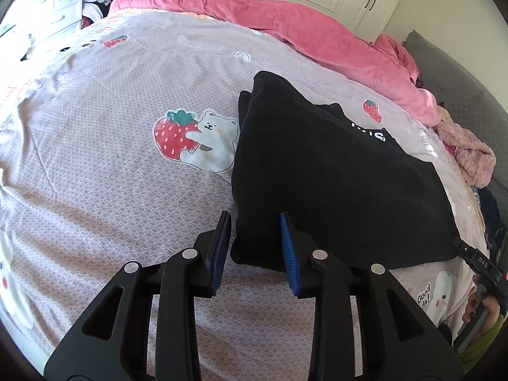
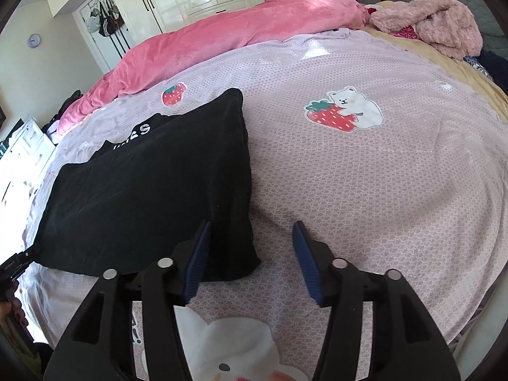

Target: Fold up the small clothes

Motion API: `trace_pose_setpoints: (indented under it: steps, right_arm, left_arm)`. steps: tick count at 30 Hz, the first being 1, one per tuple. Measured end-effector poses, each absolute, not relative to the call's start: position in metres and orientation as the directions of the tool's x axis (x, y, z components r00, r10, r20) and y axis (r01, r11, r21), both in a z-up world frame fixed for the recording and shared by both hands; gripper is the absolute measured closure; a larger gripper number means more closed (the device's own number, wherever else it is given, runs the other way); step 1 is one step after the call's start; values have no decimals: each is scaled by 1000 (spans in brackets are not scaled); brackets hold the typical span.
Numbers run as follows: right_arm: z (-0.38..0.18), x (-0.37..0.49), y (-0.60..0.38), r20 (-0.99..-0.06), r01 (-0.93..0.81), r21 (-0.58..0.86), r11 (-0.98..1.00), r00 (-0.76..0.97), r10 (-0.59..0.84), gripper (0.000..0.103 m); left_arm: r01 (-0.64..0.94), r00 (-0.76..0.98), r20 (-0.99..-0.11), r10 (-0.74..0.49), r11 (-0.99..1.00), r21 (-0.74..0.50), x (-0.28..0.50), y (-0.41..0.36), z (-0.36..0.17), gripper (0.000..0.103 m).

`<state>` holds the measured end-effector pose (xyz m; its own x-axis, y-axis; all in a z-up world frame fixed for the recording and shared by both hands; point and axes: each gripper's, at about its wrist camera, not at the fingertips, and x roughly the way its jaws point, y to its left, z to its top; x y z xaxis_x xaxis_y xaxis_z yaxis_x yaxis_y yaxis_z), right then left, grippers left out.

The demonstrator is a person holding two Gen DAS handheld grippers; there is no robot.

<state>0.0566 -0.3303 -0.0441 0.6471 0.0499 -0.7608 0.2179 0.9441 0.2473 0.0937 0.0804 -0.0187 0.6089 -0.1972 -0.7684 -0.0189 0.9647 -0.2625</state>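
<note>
Your folded garment [image 1: 333, 174] lies on the bedsheet [image 1: 111, 190], its near left corner between the left gripper's [image 1: 254, 250] parted pads, neither pressing it. In the right wrist view its near right corner sits between the right gripper's [image 2: 250, 260] wide-apart pads, against the left one. A bear print [image 1: 216, 143] lies at ten o'clock of the garment, just beside its left edge. The rolled duvet [image 1: 285, 22] lies at twelve, along the bed's far side. A fluffy garment [image 2: 438, 25] sits at two o'clock.

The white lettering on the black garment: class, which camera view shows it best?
The right wrist view: the white lettering runs along the black garment, with "S" clear. The left wrist view shows only a shorter scrap of it behind a fold.
</note>
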Motion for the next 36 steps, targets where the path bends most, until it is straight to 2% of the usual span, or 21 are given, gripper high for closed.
trace_pose_setpoints:
  steps: [7, 12, 14, 21, 29, 31, 34, 36]
  right_arm:
    - [-36, 49, -336, -757, 241, 254, 937, 652, 38, 30]
    - [-30, 45, -335, -750, 246, 248, 937, 660, 26, 17]
    - [-27, 43, -334, -745, 244, 255, 936, 667, 29, 15]
    - [-18, 41, -330, -738, 229, 260, 938, 674, 40, 14]
    - [-5, 37, -315, -719, 186, 258, 948, 693, 59, 14]
    - [1, 36, -310, -708, 170, 268, 948, 702, 74, 6]
    - [9, 33, -302, -687, 139, 280, 950, 720, 97, 6]
    - [15, 31, -296, -677, 117, 283, 952, 728, 112, 6]
  left_arm:
    - [-23, 618, -762, -194, 964, -265, 89, 82, -14, 76]
    - [-16, 627, -756, -189, 967, -255, 84, 82, -8, 70]
    - [-15, 631, -753, -187, 967, -253, 82, 82, -5, 69]
    - [-18, 641, -749, -169, 972, -235, 76, 82, 2, 62]
    - [-16, 659, -736, -157, 975, -222, 68, 82, 15, 43]
    - [-19, 670, -727, -148, 976, -216, 64, 82, 21, 39]
    - [-33, 690, -712, -129, 977, -209, 60, 83, 29, 30]
    - [-38, 701, -702, -125, 977, -212, 58, 86, 34, 29]
